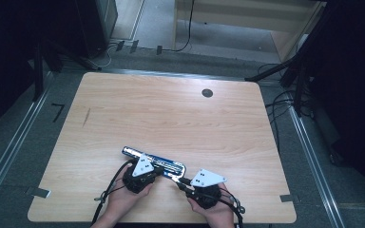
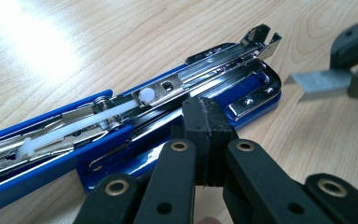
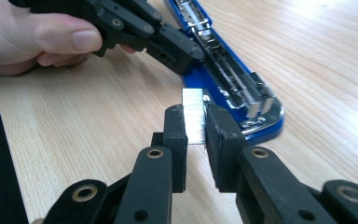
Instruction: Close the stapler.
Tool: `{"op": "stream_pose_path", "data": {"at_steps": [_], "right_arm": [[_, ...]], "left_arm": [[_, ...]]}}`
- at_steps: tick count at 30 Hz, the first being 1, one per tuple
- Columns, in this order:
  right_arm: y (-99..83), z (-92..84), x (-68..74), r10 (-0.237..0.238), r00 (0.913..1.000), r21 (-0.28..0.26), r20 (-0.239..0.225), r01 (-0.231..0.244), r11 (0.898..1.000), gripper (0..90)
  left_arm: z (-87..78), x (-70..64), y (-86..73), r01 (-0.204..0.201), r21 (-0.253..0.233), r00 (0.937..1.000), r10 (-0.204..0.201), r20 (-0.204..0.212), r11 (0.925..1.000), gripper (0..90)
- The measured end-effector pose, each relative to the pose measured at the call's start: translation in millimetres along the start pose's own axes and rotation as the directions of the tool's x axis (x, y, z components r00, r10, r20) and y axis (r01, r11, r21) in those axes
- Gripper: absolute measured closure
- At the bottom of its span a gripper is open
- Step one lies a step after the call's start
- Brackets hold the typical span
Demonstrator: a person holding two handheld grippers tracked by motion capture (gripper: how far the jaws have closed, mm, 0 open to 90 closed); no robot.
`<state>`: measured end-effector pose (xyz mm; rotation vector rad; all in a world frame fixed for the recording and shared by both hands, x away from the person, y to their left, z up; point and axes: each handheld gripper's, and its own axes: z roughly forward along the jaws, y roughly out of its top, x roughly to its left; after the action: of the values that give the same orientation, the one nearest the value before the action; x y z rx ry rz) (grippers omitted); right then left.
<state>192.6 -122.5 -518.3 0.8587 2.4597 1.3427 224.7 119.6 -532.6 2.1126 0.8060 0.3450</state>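
The long blue stapler with its metal magazine lying open (image 1: 153,161) rests on the near middle of the light wooden table (image 1: 171,114). In the high view it is partly covered by the left gripper (image 1: 145,172), and its small parts are hard to make out there. The left gripper view shows the white plastic pusher (image 2: 121,108) and the steel channel clearly, but the stapler's far end is cut off at the left edge. The left gripper's jaws are pressed together, pad against pad, and they sit on the blue side of the stapler. The right gripper (image 3: 196,122) holds a silver strip of staples (image 3: 194,116) between narrow jaws, just to the right of the stapler's front end. In the right gripper view, a hand (image 3: 23,35) is partly cut off at the top left.
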Motion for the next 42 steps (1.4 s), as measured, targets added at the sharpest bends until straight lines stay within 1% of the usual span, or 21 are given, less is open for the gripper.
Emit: {"op": "stream_pose_path", "data": {"at_steps": [5,10,13,18,23,26,27,34,36,42], "right_arm": [[2.4,-6.6,-5.6,-0.005,0.9999,-0.006,0.011,0.005,1.0,80.1],[4.6,-8.3,-9.5,-0.012,0.9998,-0.005,0.017,0.012,1.0,80.1],[7.0,-8.4,-12.1,-0.014,0.9998,-0.002,0.016,0.014,1.0,80.0],[11.4,-7.3,-14.7,-0.035,0.9993,0.005,0.009,0.035,0.999,80.1],[13.7,-7.5,-17.6,-0.04,0.9992,0.004,0.007,0.04,0.999,80.0],[15.7,-7.8,-20.0,-0.039,0.9992,0.012,0.004,0.039,0.999,80.1],[16.8,-7.1,-21.6,-0.05,0.9987,0.014,0.001,0.05,0.999,80.1],[20.1,-4.6,-24.6,-0.064,0.9979,0.025,-0.005,0.064,0.998,80.1],[23.9,-3.8,-25.5,-0.079,0.9969,0.027,-0.005,0.079,0.996,80.0],[31.3,-2.5,-27.0,-0.099,0.995,0.035,-0.014,0.099,0.994,80.0]], "left_arm": [[0.0,-0.1,0.0,0.001,-0.001,1.0,-0.001,0.0,1.0,90.0],[0.0,0.1,0.0,0.001,0.0,1.0,-0.001,0.0,1.0,90.0],[0.0,0.1,0.0,0.0,0.0,1.0,0.0,0.0,1.0,90.0],[-0.1,-0.3,0.0,0.001,0.0,1.0,-0.001,0.0,1.0,90.0],[-0.1,-0.3,0.0,0.0,0.0,1.0,0.0,-0.001,1.0,90.0],[-0.1,-0.3,0.0,0.0,0.0,1.0,0.0,-0.001,1.0,90.0],[-0.1,-0.3,0.0,0.001,0.0,1.0,-0.001,-0.001,1.0,90.0],[0.1,-0.1,0.0,0.002,-0.001,1.0,-0.002,0.0,1.0,90.0],[0.0,-0.2,0.0,0.001,-0.001,1.0,-0.001,0.0,1.0,90.0],[0.1,-0.4,0.0,0.003,-0.002,1.0,-0.003,-0.001,1.0,90.0]]}}
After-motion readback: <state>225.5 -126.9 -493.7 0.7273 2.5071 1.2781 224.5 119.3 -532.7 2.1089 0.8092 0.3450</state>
